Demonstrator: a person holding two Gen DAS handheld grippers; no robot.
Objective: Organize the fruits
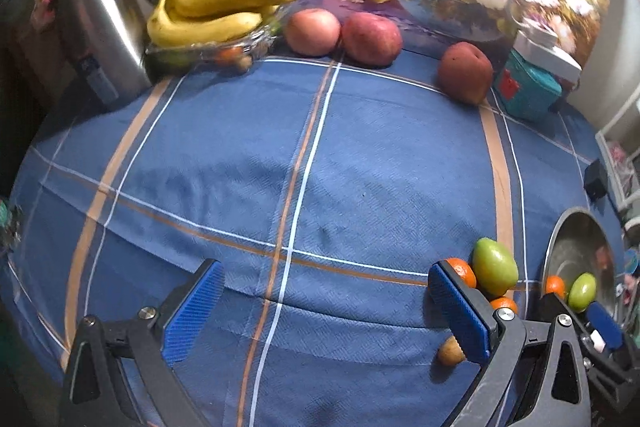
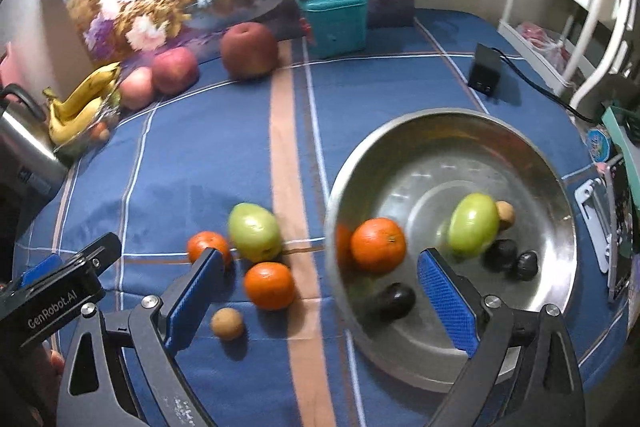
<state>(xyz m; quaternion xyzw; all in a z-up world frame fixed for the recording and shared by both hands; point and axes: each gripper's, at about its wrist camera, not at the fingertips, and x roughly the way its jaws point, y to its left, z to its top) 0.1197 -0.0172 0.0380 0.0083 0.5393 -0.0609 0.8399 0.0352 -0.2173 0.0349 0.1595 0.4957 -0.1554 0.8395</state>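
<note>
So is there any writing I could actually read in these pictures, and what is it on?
"GenRobot.AI": white letters on the black body of the left gripper, seen in the right wrist view.
Label on the steel kettle: too blurred to read.
Red mark on the teal box: unreadable.
Round blue packet at the table edge: print too blurred.

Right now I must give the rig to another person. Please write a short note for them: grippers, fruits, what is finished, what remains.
Left gripper: open, empty, over the cloth.
Right gripper: open, empty, at the near rim of the steel bowl.
In the bowl: one orange, one green fruit, one small brown fruit, three dark fruits.
On the cloth left of the bowl: green fruit, two oranges, small brown fruit.
Far back: three apples, bananas in a clear dish.
Left: the four loose fruits, probably.
</note>
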